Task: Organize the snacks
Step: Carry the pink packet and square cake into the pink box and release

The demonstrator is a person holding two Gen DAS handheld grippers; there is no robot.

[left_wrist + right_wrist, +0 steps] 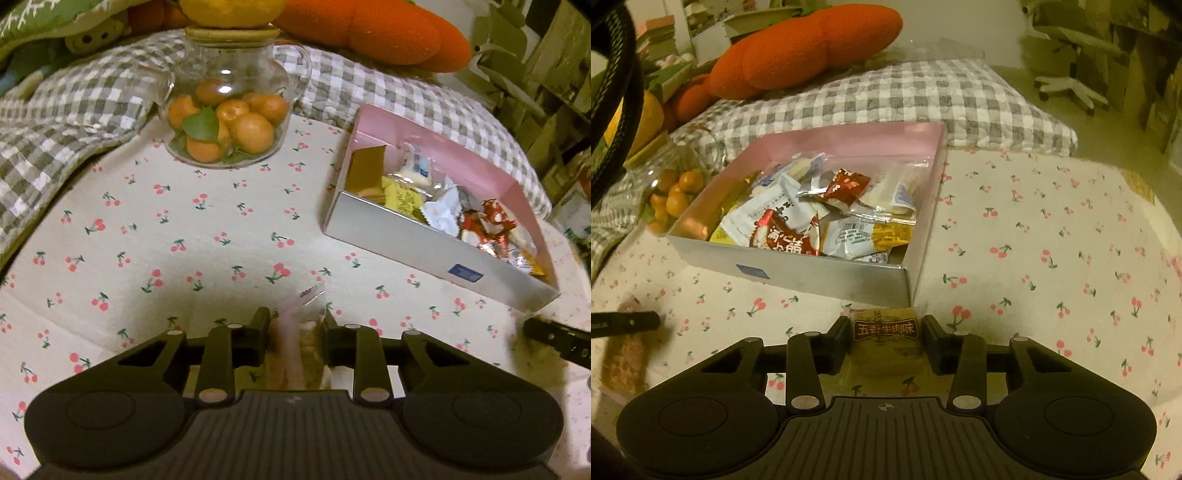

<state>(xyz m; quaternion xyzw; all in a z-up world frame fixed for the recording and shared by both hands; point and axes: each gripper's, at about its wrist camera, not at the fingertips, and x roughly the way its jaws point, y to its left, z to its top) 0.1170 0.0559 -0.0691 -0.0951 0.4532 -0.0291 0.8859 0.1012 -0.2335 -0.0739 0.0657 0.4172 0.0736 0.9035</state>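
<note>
A pink packet point(295, 332) and a brown packet point(884, 332) are pinched by the left gripper point(295, 325) and right gripper point(885, 328), seemingly for dropping into the snack box point(827, 266).

A cherry-print cloth point(207, 236) covers the surface. A glass jar point(227, 110) of small oranges point(251, 131) stands on it, touching a grey checked quilt point(923, 96). Orange plush cushions point(812, 48) lie behind.

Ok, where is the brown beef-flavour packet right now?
In the right wrist view, the brown packet sits between the right gripper's jaws, low centre, just in front of the near corner of the snack box on the cherry-print cloth.
</note>
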